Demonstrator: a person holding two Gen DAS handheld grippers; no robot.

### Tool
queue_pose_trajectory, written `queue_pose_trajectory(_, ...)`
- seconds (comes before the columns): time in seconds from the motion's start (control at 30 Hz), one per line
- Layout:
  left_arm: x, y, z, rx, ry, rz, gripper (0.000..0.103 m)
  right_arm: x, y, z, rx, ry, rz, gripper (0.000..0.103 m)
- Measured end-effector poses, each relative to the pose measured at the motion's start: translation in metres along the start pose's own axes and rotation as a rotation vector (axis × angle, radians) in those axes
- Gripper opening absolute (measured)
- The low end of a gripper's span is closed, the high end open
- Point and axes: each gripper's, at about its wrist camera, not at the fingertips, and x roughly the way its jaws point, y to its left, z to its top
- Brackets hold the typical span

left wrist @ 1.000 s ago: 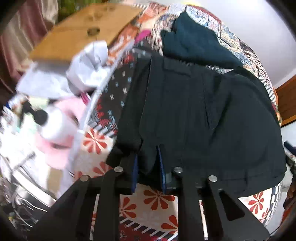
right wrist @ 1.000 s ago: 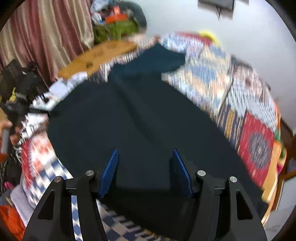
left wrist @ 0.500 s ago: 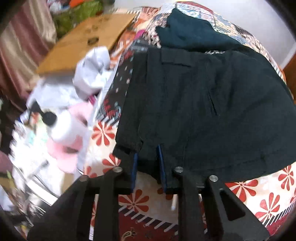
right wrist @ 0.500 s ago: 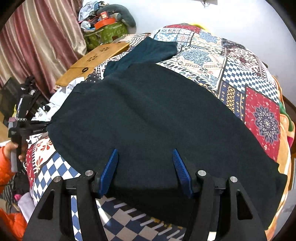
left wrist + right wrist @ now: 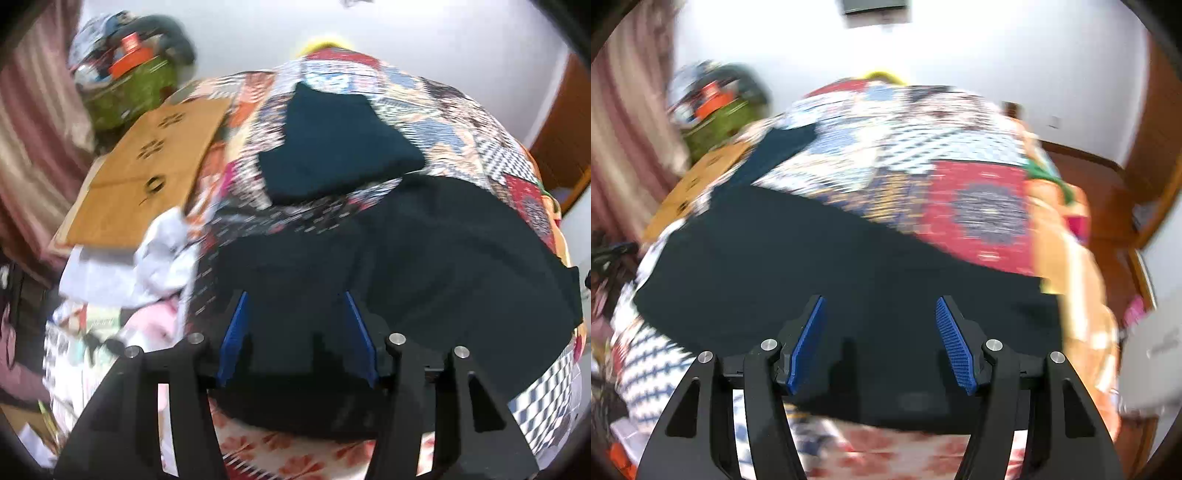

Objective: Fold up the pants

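Left wrist: green basket (image 5: pixel 129 92) heaped with clutter

Bright even room light, heavy motion blur, fisheye bending, dark vignetted corners

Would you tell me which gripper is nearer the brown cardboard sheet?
Left. The left gripper sits nearer the cardboard sheet; the right gripper is farther along the pants.

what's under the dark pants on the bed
The dark pants lie spread on a patchwork quilt, which shows along every edge. A smaller folded dark garment sits behind them, apart. Anything beneath the pants' middle is covered and cannot be seen.
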Motion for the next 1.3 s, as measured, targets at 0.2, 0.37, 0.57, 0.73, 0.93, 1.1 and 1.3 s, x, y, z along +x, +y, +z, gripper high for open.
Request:
queue_pose_trajectory(0.2,0.032,-0.065,0.026,0.07,0.043,-0.079,0.056,0.007,-0.083,0.006,0.161,0.0,-0.117,0.058)
queue_pose_trajectory(0.37,0.056,-0.115,0.033,0.171,0.071,-0.085,0.059,0.04,-0.121,0.0,0.251,0.058,-0.134,0.058)
queue_pose_trajectory(0.57,0.055,-0.135,0.022,0.229,-0.007,0.018,0.064,0.072,-0.138,-0.015,0.333,0.122,-0.055,0.025)
queue_pose_trajectory(0.73,0.055,-0.134,0.021,0.221,-0.012,0.03,0.064,0.048,-0.13,-0.009,0.296,0.023,-0.075,0.008)
queue_pose_trajectory(0.93,0.054,-0.136,0.017,0.224,-0.033,0.052,0.064,0.016,-0.124,0.001,0.24,-0.091,-0.102,0.008)
queue_pose_trajectory(1.1,0.054,-0.134,0.016,0.219,-0.027,0.042,0.064,0.054,-0.124,-0.006,0.208,0.049,-0.217,0.018)
queue_pose_trajectory(1.3,0.053,-0.129,0.017,0.209,-0.011,0.027,0.068,0.041,-0.127,-0.009,0.175,0.06,-0.312,0.023)
